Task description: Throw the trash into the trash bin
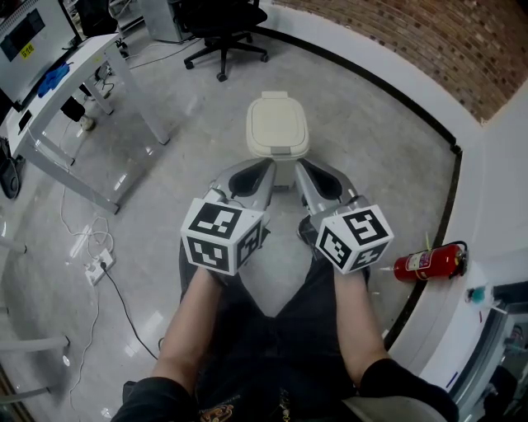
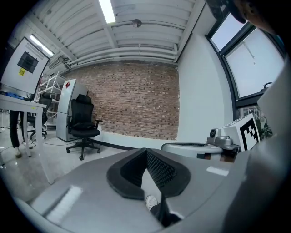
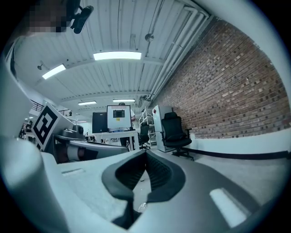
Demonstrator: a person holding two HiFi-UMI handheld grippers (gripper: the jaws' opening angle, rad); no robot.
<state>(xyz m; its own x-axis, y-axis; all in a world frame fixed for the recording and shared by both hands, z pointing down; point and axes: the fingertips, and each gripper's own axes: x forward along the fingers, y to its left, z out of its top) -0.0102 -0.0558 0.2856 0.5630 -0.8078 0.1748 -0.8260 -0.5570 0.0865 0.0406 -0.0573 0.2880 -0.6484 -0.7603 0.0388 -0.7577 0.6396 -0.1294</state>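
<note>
A cream trash bin [image 1: 277,125] with its lid down stands on the grey floor just ahead of both grippers. My left gripper [image 1: 269,164] and right gripper [image 1: 299,164] are held side by side at waist height, tips close together and aimed toward the bin's near side. In the left gripper view the left gripper [image 2: 146,149] has its black pads meeting at the tip with nothing between them. The right gripper [image 3: 145,152] looks the same in its own view, shut and empty. No trash shows in any view.
A red fire extinguisher [image 1: 427,263] lies on the floor to the right by the curved white wall. A desk [image 1: 70,70] stands at the left, with a power strip and cables [image 1: 98,266] below it. A black office chair [image 1: 224,23] is behind the bin.
</note>
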